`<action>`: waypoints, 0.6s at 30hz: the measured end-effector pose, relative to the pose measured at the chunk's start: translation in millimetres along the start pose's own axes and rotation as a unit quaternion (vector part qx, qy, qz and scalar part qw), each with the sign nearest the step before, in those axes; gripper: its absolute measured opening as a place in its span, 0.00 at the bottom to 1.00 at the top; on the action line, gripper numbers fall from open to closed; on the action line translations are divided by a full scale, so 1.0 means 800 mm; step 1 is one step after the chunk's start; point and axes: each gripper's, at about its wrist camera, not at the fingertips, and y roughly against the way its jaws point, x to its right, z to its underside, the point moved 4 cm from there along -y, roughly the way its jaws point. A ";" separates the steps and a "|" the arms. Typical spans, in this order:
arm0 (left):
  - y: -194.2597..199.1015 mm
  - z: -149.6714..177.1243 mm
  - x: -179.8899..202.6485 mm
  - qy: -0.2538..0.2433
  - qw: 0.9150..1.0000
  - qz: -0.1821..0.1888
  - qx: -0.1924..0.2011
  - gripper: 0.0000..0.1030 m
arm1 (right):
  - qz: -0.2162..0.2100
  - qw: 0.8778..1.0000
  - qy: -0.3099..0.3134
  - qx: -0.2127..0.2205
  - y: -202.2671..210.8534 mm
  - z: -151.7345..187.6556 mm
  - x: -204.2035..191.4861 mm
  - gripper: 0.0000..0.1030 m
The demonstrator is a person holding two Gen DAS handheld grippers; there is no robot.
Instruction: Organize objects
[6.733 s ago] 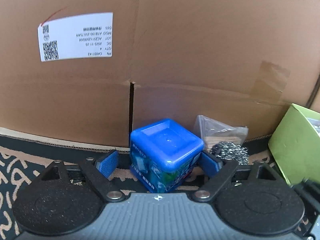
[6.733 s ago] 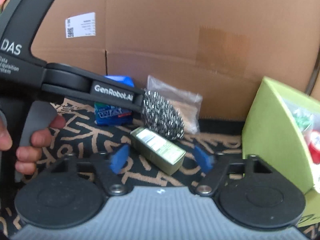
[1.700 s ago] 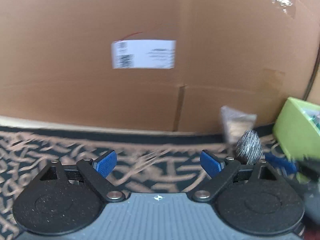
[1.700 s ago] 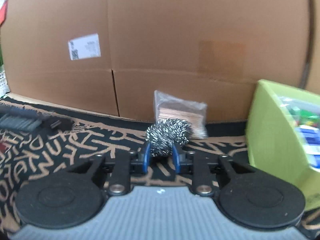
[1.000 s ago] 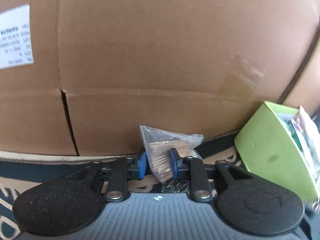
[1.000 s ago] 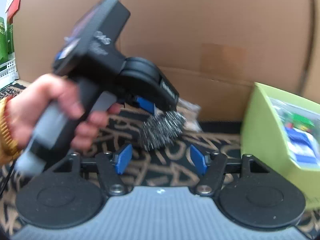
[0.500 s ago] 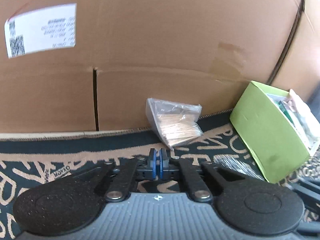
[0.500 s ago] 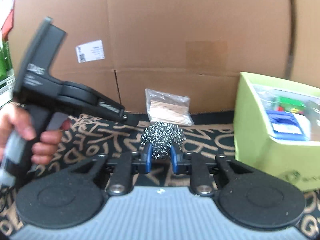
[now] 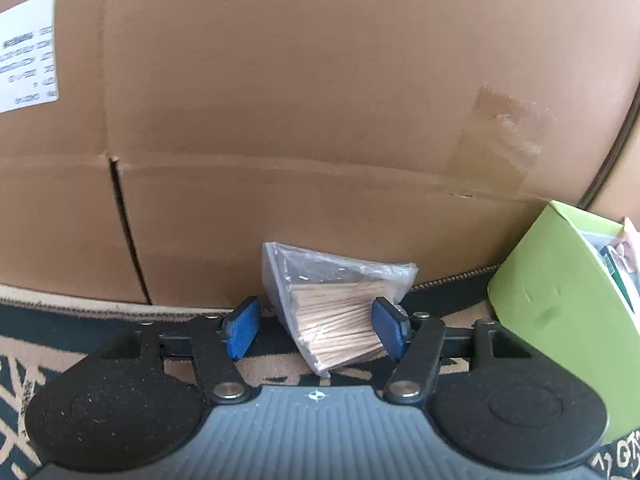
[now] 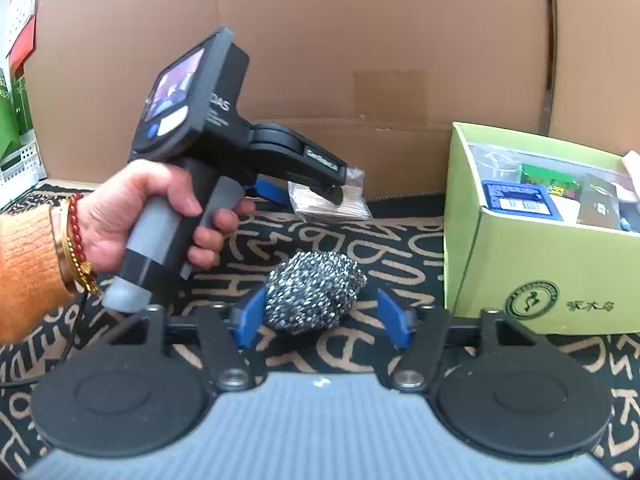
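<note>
A wall of brown cardboard boxes (image 10: 384, 60) backs a black mat patterned with tan lettering (image 10: 360, 240), where the sorting takes place. At the foot of the cardboard, a clear bag of toothpicks (image 9: 340, 320) leans between the blue pads of the left gripper (image 9: 316, 328); its jaws have just been opening and stand apart, the right pad at the bag's edge, the left pad clear of it. A person's hand (image 10: 160, 216), in an orange sleeve with a red bead bracelet, grips that tool's handle, as the right wrist view shows.

Nearer the viewer, a steel-wool scouring ball (image 10: 316, 292) sits on the mat between the pads of the right gripper (image 10: 320, 320). Those jaws too have just been opening and stand apart: the left pad is at the ball's side, the right pad well off it.

To the right stands a lime-green carton (image 10: 520, 264), open at the top and already holding a blue box (image 10: 516, 198), a green packet and other small packages. A white shipping label (image 9: 26, 52) is stuck to the cardboard at far left.
</note>
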 end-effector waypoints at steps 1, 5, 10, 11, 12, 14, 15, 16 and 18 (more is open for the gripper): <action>0.001 0.001 0.002 -0.009 1.000 0.015 0.000 0.39 | 0.001 1.000 0.001 -0.001 -0.003 0.000 -0.001 0.66; 0.015 0.007 0.013 -0.047 0.998 0.024 0.015 0.29 | -0.008 1.000 0.003 -0.007 -0.016 -0.003 -0.008 0.65; 0.021 0.015 0.014 -0.052 0.998 0.030 0.010 0.27 | -0.006 1.000 0.013 -0.022 -0.029 0.000 -0.018 0.38; 0.024 0.015 0.014 -0.055 0.998 0.033 0.014 0.18 | -0.002 1.000 0.014 -0.017 -0.026 0.000 -0.018 0.35; 0.029 0.015 0.016 -0.058 0.998 0.036 0.013 0.15 | 0.001 1.000 0.013 -0.012 -0.023 0.000 -0.018 0.33; 0.040 0.016 0.017 -0.057 0.998 0.037 0.017 0.11 | -0.001 1.000 0.004 -0.004 -0.013 0.002 -0.015 0.31; 0.048 0.017 0.018 -0.057 0.998 0.035 0.018 0.11 | -0.002 1.000 -0.002 0.001 -0.006 0.003 -0.014 0.31; 0.055 0.018 0.019 -0.056 0.998 0.037 0.020 0.10 | -0.003 1.000 -0.006 0.006 0.002 0.004 -0.013 0.31; 0.071 0.019 0.020 -0.053 0.997 0.043 0.024 0.10 | -0.006 1.000 -0.010 0.018 0.019 0.004 -0.013 0.31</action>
